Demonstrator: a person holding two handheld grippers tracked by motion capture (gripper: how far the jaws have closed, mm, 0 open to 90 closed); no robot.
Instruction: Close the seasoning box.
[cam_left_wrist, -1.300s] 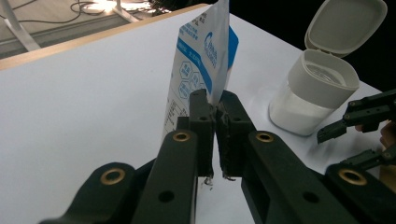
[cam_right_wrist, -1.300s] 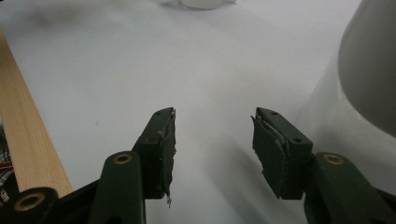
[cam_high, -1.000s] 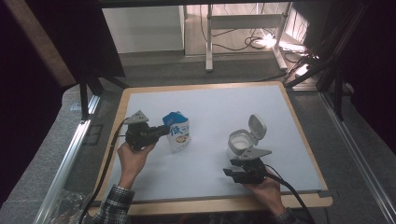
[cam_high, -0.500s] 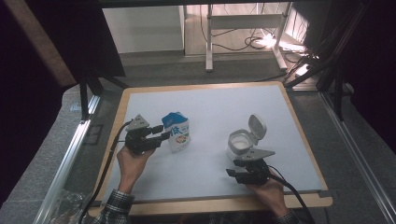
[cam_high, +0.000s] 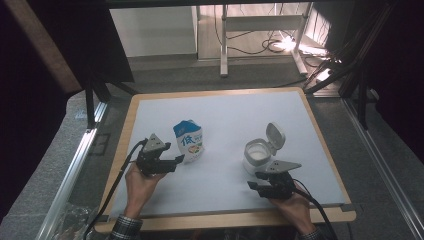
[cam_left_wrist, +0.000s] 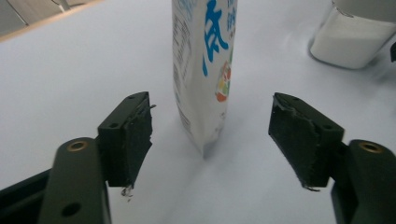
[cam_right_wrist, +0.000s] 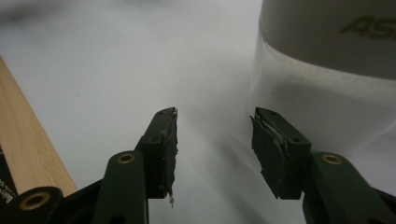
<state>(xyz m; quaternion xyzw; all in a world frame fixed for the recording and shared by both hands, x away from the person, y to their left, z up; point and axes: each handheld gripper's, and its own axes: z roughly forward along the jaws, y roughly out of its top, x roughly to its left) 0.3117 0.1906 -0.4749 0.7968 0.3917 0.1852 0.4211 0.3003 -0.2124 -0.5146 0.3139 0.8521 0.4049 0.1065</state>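
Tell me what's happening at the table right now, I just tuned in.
A person at a white-topped table holds a gripper in each hand. The left gripper is open, its jaws to either side of an upright blue-and-white pouch, without touching it. The right gripper is also open and empty, close to a white jar whose flip lid stands open. Nothing is grasped yet; both things stand on the table.
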